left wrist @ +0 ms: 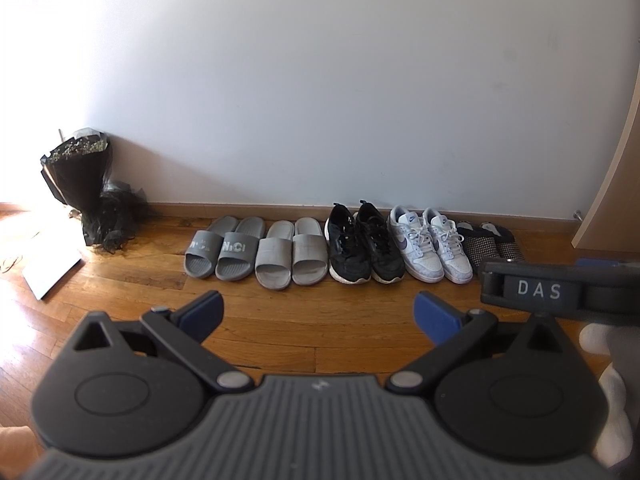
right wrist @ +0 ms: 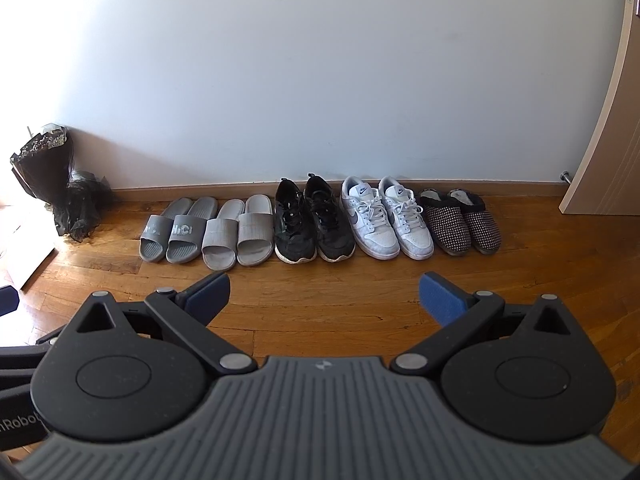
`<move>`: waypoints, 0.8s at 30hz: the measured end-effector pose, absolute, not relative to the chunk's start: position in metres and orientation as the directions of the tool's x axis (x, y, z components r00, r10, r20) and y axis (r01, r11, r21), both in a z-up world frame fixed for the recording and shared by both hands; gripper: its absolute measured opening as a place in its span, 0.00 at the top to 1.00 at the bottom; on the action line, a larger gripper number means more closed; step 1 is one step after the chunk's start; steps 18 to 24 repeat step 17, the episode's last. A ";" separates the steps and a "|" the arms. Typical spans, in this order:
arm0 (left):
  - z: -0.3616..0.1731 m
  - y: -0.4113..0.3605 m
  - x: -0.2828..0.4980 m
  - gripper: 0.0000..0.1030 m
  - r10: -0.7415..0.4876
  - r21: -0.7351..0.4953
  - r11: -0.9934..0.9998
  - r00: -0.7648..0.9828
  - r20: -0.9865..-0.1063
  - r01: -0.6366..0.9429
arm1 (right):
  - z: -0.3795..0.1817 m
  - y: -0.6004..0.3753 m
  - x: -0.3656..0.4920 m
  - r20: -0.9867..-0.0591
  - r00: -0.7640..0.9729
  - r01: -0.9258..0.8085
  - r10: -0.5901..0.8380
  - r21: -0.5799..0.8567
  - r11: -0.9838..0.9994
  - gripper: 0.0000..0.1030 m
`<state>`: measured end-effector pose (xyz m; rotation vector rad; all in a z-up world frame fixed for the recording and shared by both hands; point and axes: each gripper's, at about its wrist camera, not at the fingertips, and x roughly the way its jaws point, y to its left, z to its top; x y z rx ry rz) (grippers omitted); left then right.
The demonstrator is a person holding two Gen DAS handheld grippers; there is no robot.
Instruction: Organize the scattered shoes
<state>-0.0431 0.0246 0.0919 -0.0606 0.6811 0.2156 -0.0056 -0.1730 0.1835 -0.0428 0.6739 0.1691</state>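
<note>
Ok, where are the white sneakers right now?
In the right wrist view, the white sneakers stand in the row along the wall, between the black sneakers and the dotted slippers.

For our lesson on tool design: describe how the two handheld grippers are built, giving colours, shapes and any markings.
The left gripper and the right gripper match: black linkage arms on silver pivots, round black discs, a ribbed grey body with a small pale logo, and blue finger pads. In the left wrist view, the right gripper's side carries a "DAS" label.

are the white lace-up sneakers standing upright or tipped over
Upright. The white lace-up sneakers rest on their soles on the wooden floor, laces facing up, side by side with toes pointing away from the wall.
</note>
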 end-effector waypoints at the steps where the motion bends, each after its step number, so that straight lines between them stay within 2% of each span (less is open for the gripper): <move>1: 0.092 0.025 -0.043 0.00 0.178 0.015 0.976 0.755 -0.631 -0.217 | 0.184 -0.173 -0.005 -0.624 0.768 -0.169 0.142 0.016 0.985 0.01; 24: 0.095 0.022 -0.045 0.00 0.199 0.050 0.976 0.761 -0.617 -0.214 | 0.187 -0.173 -0.007 -0.618 0.773 -0.165 0.142 0.020 0.986 0.01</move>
